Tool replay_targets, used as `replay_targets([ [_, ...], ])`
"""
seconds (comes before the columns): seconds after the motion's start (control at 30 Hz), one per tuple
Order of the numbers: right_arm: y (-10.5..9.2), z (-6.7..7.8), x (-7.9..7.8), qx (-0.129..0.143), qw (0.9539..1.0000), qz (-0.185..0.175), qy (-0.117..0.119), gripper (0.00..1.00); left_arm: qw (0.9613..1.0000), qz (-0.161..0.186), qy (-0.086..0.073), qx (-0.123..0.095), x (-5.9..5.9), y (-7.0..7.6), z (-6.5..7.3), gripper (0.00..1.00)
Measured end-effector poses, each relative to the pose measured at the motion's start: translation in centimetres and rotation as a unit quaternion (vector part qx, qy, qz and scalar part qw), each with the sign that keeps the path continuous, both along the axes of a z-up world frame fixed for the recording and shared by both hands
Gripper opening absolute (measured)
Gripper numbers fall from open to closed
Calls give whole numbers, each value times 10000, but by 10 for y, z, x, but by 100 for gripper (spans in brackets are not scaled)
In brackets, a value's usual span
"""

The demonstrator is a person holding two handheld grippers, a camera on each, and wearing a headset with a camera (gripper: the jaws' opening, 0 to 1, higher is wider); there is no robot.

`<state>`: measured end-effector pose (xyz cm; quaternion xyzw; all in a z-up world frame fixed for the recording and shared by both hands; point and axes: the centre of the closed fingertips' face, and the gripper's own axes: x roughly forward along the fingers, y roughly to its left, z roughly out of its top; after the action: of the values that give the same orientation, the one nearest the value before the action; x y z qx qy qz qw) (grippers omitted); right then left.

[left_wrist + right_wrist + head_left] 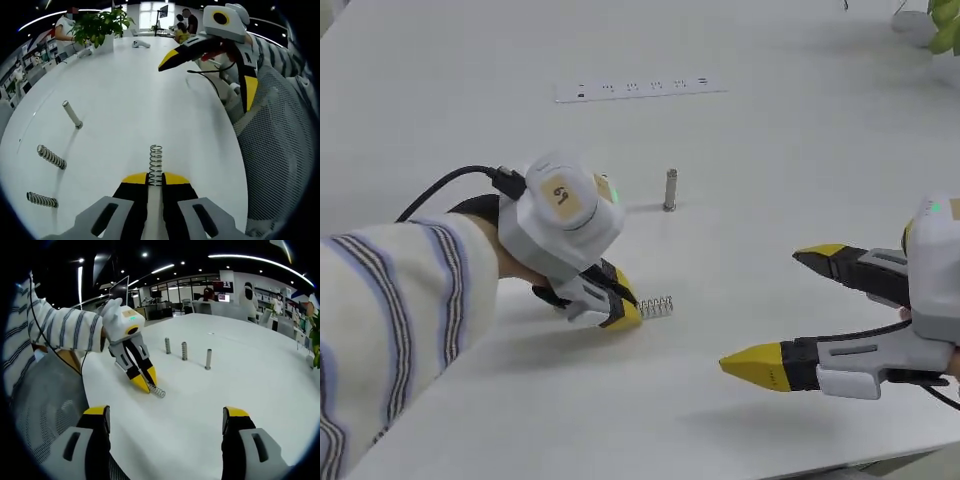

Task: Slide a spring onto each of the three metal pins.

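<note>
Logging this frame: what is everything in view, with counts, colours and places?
table: one, white, under everything
bare pin: one, silver, upright mid-table
sprung pins: two, silver, upright in a row with the bare pin
loose spring: one, silver, gripped by one end, low at the tabletop
power strip: one, white, far side of the table
plant: one, green, at a far table corner
left gripper: one, white with black, yellow-tipped jaws, shut on the loose spring
right gripper: one, same colours, jaws open, apart from the spring
sleeve: one, striped, behind the left gripper
</note>
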<state>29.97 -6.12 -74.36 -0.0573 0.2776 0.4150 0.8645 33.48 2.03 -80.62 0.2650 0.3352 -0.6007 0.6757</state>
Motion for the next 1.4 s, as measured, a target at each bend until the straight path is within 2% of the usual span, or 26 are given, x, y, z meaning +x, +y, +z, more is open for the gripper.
replay_targets([
  [0.17,-3,-7,0,-128,9998,10,127,89,9999,141,-10,-47,3,4,5,1],
  [0.23,-3,-8,-1,-54,9998,7,213,83,9998,177,-27,-67,4,5,8,1],
  [0.27,-1,-8,-4,43,9994,36,347,78,9998,191,-59,-95,5,6,11,1],
  [0.37,2,-5,-5,148,9993,39,351,68,9996,219,-112,-156,6,7,18,1],
  [0.43,8,-2,-8,269,9987,138,408,69,9995,232,-143,-175,8,10,21,1],
  [0.63,15,-1,-9,202,9986,347,358,69,9992,257,-233,-188,6,18,31,1],
  [0.97,29,7,-1,258,9971,689,174,67,9989,161,-365,-226,-2,26,50,1],
  [1.1,36,10,2,244,9958,868,122,62,9988,85,-414,-229,-5,26,57,1],
  [1.2,42,9,0,161,9933,1130,161,55,9989,67,-384,-260,-8,26,60,1],
  [1.3,47,8,0,91,9919,1261,134,54,9989,15,-385,-249,-11,25,62,1],
  [1.4,55,12,-1,213,9897,1406,188,50,9988,-13,-407,-258,-13,25,63,1],
])
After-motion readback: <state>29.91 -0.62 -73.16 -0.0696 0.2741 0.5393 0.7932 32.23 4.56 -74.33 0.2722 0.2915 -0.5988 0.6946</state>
